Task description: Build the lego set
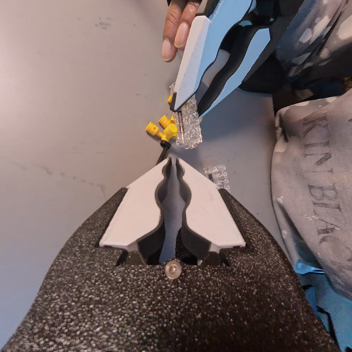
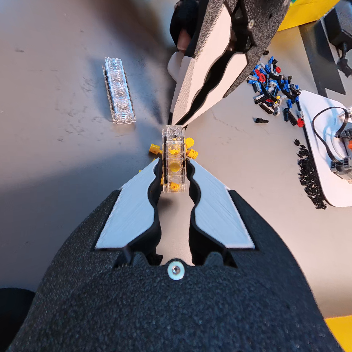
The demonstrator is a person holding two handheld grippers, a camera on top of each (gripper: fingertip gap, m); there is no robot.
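Our right gripper [image 2: 173, 162] pinches the clear cylinder block [image 2: 173, 160] with yellow pistons [image 2: 192, 152], just above the grey table [image 2: 57, 171]. Our left gripper [image 1: 173, 160] is pressed nearly together, empty, tips by the block's end. Second clear block [image 2: 119, 89] lies apart.

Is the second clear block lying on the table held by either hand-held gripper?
No. The second clear block lies alone on the table, apart from both hand-held grippers.
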